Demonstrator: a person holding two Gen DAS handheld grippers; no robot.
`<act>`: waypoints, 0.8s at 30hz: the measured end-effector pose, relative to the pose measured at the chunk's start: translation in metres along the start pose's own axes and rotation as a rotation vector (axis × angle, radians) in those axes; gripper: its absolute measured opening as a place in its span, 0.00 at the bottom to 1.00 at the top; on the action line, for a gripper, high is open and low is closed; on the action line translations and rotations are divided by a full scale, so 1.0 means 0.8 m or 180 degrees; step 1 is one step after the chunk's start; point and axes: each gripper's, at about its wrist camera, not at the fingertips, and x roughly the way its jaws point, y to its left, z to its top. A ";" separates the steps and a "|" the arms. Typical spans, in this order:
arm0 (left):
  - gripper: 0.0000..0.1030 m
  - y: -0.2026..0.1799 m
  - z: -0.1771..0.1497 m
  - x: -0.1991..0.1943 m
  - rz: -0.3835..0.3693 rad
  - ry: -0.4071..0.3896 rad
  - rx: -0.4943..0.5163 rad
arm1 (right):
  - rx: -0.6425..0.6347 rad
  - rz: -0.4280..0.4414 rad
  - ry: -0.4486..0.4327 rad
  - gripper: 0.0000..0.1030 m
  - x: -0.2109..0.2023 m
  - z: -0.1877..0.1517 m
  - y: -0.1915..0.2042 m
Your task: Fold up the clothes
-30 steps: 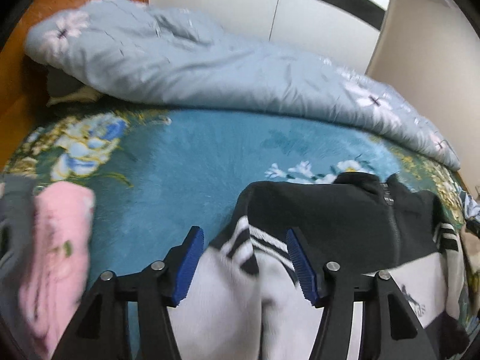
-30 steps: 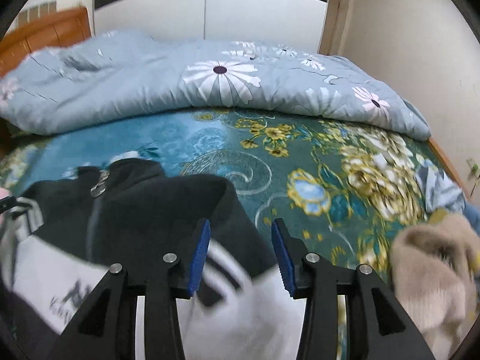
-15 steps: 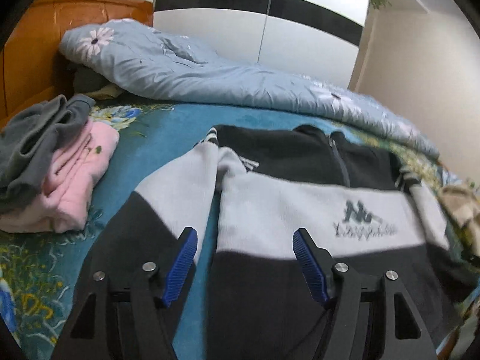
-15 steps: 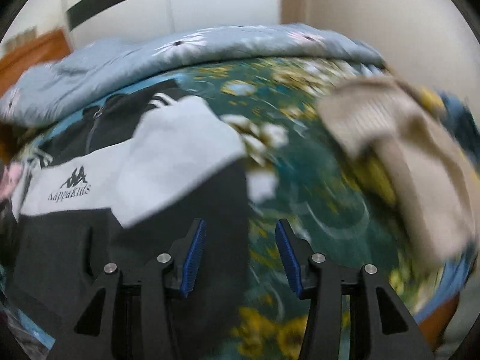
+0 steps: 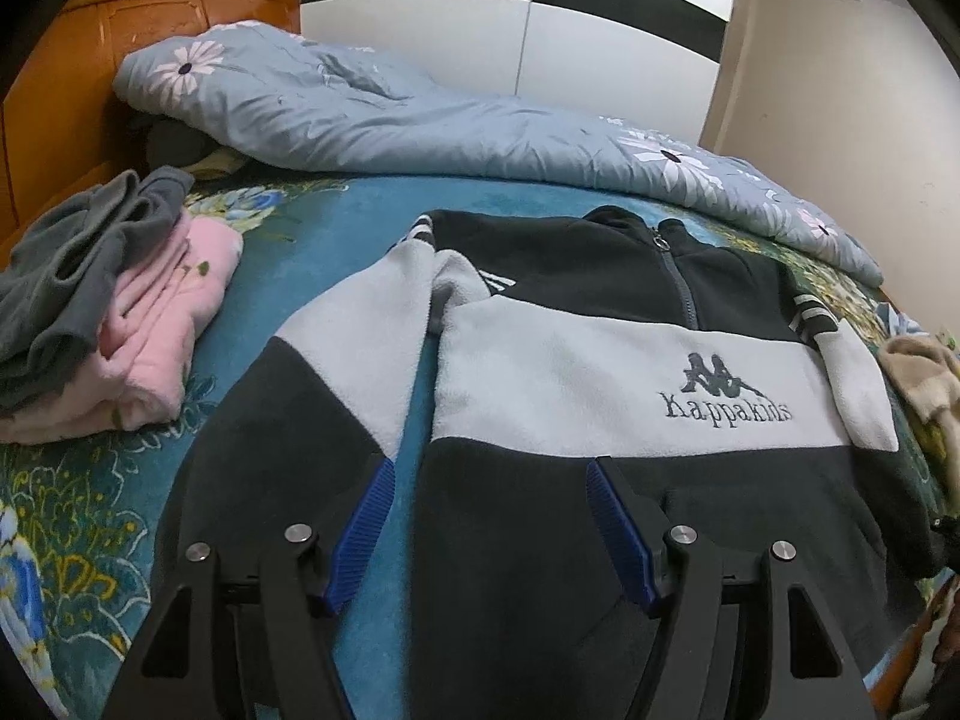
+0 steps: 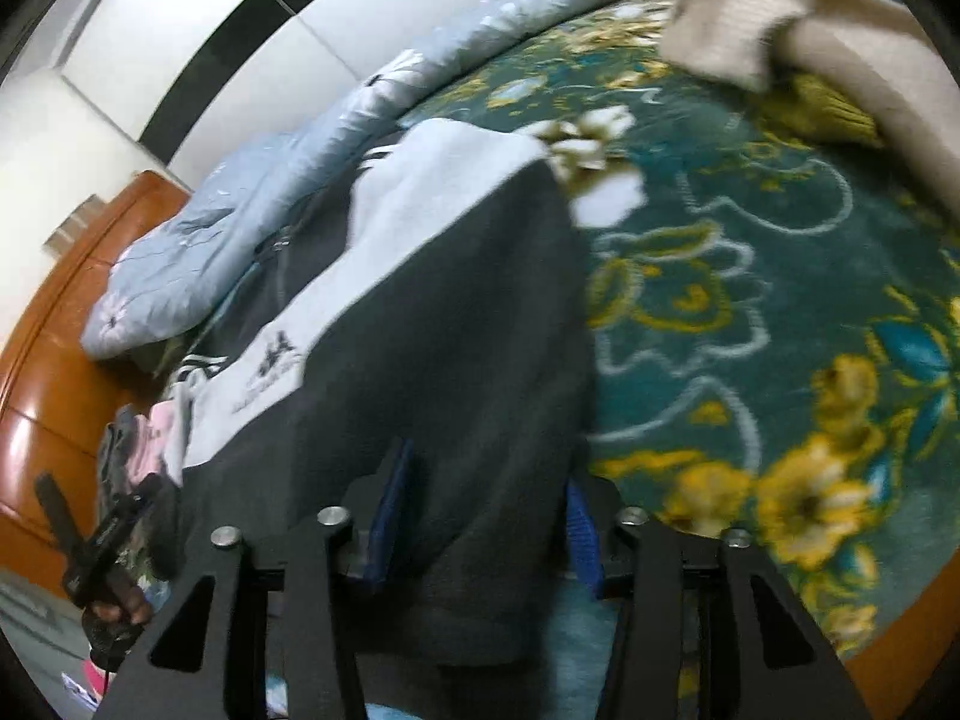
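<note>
**me:** Folding laundry on the bed (image 5: 372, 222), which has the teal floral blanket on it. Black-and-grey fleece jacket (image 5: 600, 372) lies face up in the middle, zip and logo showing, both sleeves out to the sides. Folded pink and grey pile (image 5: 120, 324) sits well off to its left, beige sweater (image 6: 798, 12) off to its right, blue quilt (image 5: 420, 114) bunched along the far edge.

**reply:** so which step are you on?

**me:** Jacket looks laid out, so I reckon it's the first fold: right sleeve goes in across the chest. My right gripper (image 6: 480, 516) has just been closing, with the dark end of that sleeve between the jaws. That view is blurry, so I can't tell if the pads actually bite yet. Next move needs a firm pinch, then a lift and carry toward the zip.

**reply:** and the left?

**me:** Left gripper (image 5: 489, 522) hangs released, tilted down over the hem, jaws wide, straddling the gap between body and left sleeve, holding nothing.
</note>
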 end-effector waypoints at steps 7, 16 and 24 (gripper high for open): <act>0.68 0.019 0.009 -0.005 0.0012 -0.0034 -0.0124 | -0.0645 -0.0640 -0.0338 0.08 -0.045 0.038 0.019; 0.68 0.050 0.019 -0.005 0.0095 -0.0061 -0.0333 | -0.1964 -0.2581 -0.0804 0.09 -0.081 0.174 0.033; 0.68 0.068 0.025 0.008 0.0224 0.0000 -0.0405 | -0.1162 -0.2273 -0.0393 0.09 -0.041 0.264 -0.036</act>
